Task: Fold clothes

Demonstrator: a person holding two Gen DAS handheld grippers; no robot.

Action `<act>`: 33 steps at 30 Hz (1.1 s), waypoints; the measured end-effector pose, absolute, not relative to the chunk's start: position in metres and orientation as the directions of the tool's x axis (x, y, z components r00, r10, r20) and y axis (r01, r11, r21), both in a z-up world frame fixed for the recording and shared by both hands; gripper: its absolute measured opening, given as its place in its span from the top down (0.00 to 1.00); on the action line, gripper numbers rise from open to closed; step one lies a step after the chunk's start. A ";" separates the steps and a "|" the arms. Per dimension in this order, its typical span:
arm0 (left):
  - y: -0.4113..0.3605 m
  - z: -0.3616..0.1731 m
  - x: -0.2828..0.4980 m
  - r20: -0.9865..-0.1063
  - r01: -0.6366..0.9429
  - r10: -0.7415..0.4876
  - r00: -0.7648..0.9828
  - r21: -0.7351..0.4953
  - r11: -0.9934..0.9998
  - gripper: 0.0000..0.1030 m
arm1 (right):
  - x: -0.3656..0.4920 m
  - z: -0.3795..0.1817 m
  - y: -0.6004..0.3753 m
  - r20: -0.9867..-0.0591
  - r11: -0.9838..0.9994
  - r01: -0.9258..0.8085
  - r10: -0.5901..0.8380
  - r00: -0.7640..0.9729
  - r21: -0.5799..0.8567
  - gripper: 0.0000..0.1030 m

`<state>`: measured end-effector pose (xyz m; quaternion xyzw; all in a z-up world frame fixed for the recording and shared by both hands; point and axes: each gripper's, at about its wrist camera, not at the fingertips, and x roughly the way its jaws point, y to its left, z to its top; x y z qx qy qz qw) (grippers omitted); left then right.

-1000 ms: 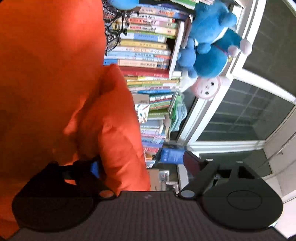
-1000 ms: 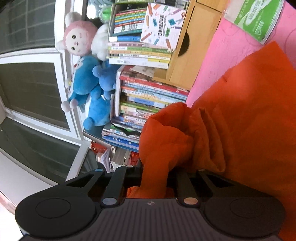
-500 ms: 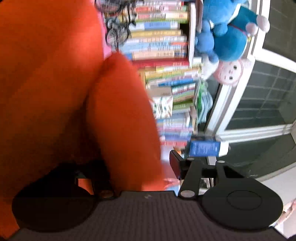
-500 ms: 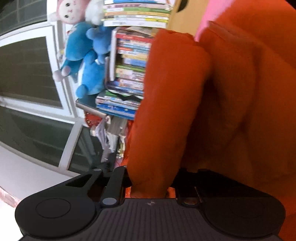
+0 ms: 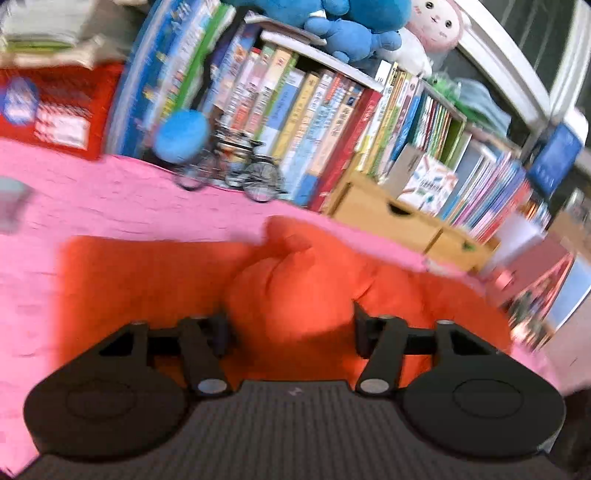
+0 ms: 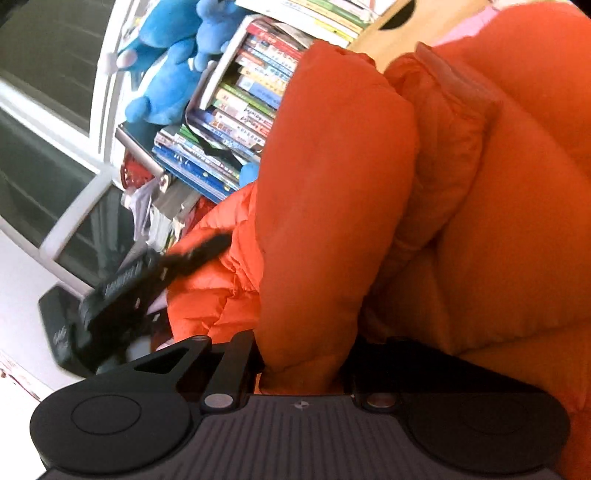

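Note:
An orange padded garment (image 5: 147, 277) lies spread on a pink cloth-covered surface (image 5: 110, 206). A bunched fold of it sits between the fingers of my left gripper (image 5: 290, 319), whose jaws are opening; the pads look just clear of the fold. In the right wrist view the same garment (image 6: 480, 221) fills most of the frame. My right gripper (image 6: 301, 369) is shut on a thick rolled edge of it. The left gripper (image 6: 207, 247) shows there as a blurred black shape at the garment's quilted lower edge.
Behind the surface runs a row of books (image 5: 295, 110), with a toy bicycle (image 5: 236, 173) and a wooden drawer box (image 5: 388, 214) in front. Blue plush toys (image 5: 332, 22) sit on top. A white-framed window (image 6: 44, 166) stands at the left.
The left wrist view has rolled from sideways to upright and risen. Its jaws closed in on the fold, then widened. The right gripper slid sideways, still holding its fold.

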<state>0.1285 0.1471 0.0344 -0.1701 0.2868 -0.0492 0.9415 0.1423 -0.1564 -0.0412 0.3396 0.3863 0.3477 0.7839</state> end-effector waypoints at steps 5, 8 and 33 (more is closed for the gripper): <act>0.128 0.061 0.080 -0.404 -0.169 0.125 0.906 -0.074 0.983 0.25 | 0.134 -0.039 -0.157 -0.358 0.536 -0.328 0.807 0.470 0.778 0.82; 0.096 0.062 0.073 -0.246 -0.210 0.210 0.946 0.026 0.977 0.00 | 0.128 -0.037 -0.158 -0.348 0.539 -0.365 0.810 0.472 0.759 0.72; 0.106 -0.005 0.135 -0.548 -0.158 0.061 0.834 -0.132 0.979 0.00 | 0.056 0.050 -0.144 -0.109 0.875 -0.480 0.472 0.875 -0.061 0.00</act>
